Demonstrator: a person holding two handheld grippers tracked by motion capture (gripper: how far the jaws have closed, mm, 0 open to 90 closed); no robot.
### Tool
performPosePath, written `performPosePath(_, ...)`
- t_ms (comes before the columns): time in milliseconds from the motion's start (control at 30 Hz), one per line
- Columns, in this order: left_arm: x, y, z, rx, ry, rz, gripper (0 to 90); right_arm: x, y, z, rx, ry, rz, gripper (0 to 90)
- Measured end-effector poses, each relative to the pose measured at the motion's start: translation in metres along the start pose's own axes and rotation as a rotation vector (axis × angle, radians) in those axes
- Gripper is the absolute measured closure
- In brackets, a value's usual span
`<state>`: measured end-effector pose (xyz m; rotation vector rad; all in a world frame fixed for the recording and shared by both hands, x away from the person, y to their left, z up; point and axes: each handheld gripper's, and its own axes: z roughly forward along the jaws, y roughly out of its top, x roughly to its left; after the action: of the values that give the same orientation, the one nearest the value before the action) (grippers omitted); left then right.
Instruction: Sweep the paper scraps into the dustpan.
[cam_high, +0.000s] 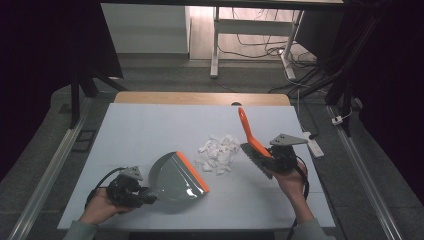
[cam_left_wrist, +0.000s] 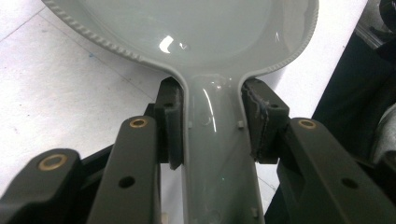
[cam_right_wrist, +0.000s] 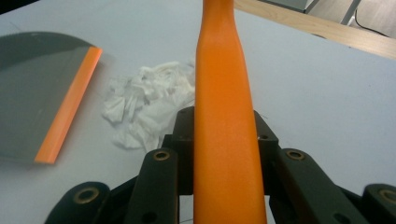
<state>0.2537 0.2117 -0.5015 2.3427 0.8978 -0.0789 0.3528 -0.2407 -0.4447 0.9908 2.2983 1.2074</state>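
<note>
Here, the left gripper (cam_high: 145, 195) is clamped on the handle of a grey plastic dustpan with an orange rubber lip (cam_high: 177, 176); in the left gripper view its ribbed black pads (cam_left_wrist: 261, 119) press against both sides of the glossy grey handle (cam_left_wrist: 217, 154). The dustpan rests low on the white table (cam_high: 150, 130), near its front left, with the orange lip turned toward a loose pile of torn white paper scraps (cam_high: 218, 152) lying just beside it in the middle of the table. The right gripper (cam_high: 272, 159) is closed around an orange-handled hand brush with dark bristles (cam_high: 252, 142), the jaws tight on either side of the orange handle (cam_right_wrist: 224, 135). The brush sits just to the right of the scraps, its handle slanting up and away from the person, its bristles (cam_high: 259, 161) close above the tabletop.
</note>
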Motion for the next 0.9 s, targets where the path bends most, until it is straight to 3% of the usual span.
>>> performPosePath(433, -0.003, 0.003, 0.001, -0.008, -0.009, 0.005, 61.2, -0.004, 0.012, 0.026, 0.028, -0.007, -0.008, 70.7)
performPosePath(533, -0.002, 0.005, 0.001, -0.019, -0.013, 0.006, 61.2, -0.008, 0.017, 0.033, 0.025, -0.008, 0.016, 70.7)
performPosePath(667, -0.002, 0.005, 0.002, -0.02, -0.021, 0.01, 61.2, -0.015, 0.023, 0.039, 0.039, -0.042, 0.016, 70.7)
performPosePath(900, 0.001, 0.006, 0.002, -0.016, -0.02, 0.0, 61.2, -0.032, 0.025, 0.056, 0.04, -0.085, 0.083, 70.7)
